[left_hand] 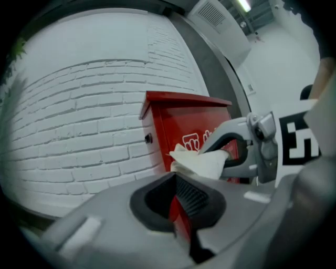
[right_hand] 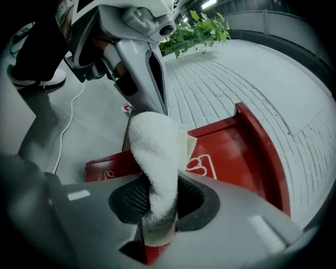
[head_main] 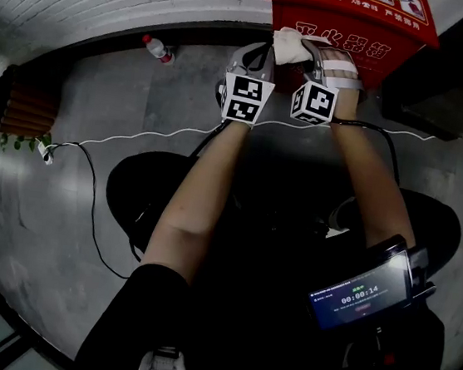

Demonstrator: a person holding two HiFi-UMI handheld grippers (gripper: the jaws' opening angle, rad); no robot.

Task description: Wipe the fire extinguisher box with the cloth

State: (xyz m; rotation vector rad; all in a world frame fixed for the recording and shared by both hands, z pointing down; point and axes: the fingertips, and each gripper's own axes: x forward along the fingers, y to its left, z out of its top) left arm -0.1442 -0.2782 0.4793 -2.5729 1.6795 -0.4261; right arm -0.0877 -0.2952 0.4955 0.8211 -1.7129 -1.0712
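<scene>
- right gripper (right_hand: 157, 210) jaws clamped on the cloth (right_hand: 155, 152)
- cloth sits up at the front of the red box (right_hand: 236, 152), by the brick wall (left_hand: 79, 115)
- left gripper (left_hand: 181, 205) jaws narrow, nothing in them

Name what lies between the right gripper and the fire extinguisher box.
Only the white cloth, which the right gripper clamps, seen in the right gripper view.
</scene>
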